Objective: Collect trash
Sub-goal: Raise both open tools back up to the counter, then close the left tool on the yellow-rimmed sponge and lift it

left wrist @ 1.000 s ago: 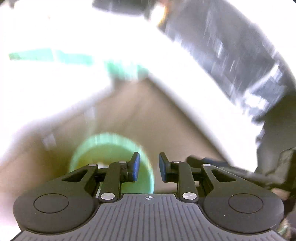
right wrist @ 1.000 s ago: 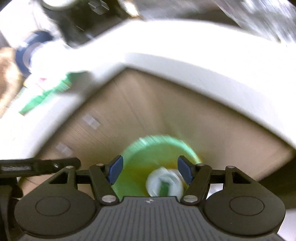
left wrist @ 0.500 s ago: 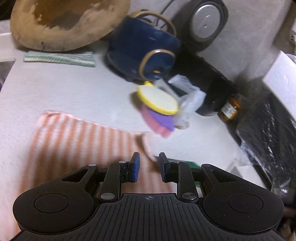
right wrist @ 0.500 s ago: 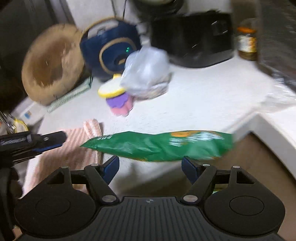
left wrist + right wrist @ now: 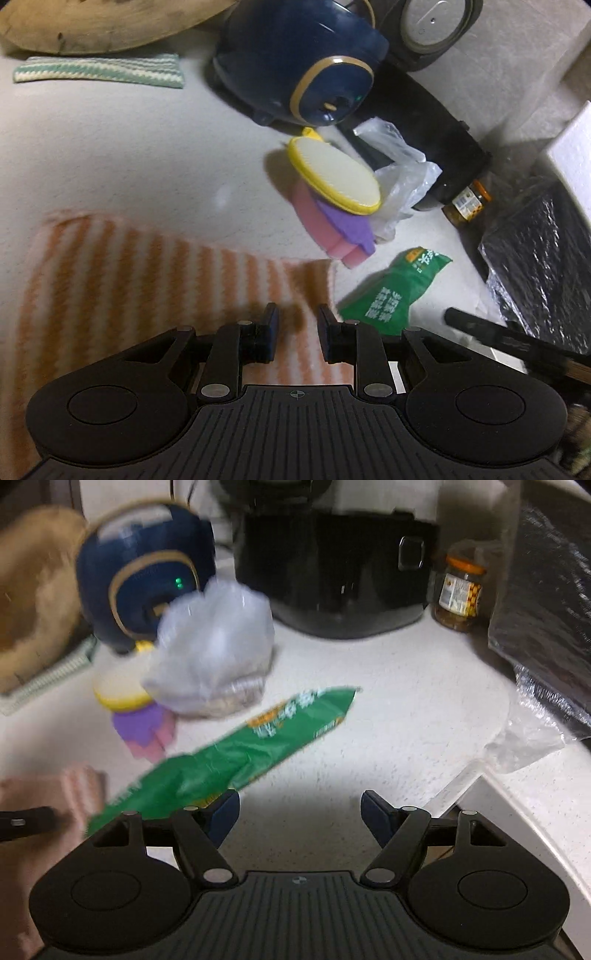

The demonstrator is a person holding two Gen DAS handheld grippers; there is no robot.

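A green snack bag (image 5: 229,753) lies slanted on the white speckled counter (image 5: 388,709). Its near end sits just beyond the left finger of my right gripper (image 5: 299,816), which is wide open with only bare counter between its pads. In the left wrist view the same green bag (image 5: 391,291) lies just right of my left gripper (image 5: 297,328). That gripper hovers over an orange-striped towel (image 5: 147,280), its jaws narrowly apart and empty. A crumpled clear plastic bag (image 5: 214,653) rests behind the green one, beside a stack of sponges (image 5: 336,184).
A navy appliance (image 5: 314,62), a black cooker (image 5: 332,572) and a jar (image 5: 460,590) line the back. A black foil bag (image 5: 546,609) and crumpled clear film (image 5: 524,738) sit right, near the counter's edge (image 5: 517,812). A wooden board (image 5: 92,22) and knitted cloth (image 5: 99,72) lie far left.
Both views swung up from a green bin on the floor to the counter. The right jaws spread wider. The green bag now lies left of the right gripper.
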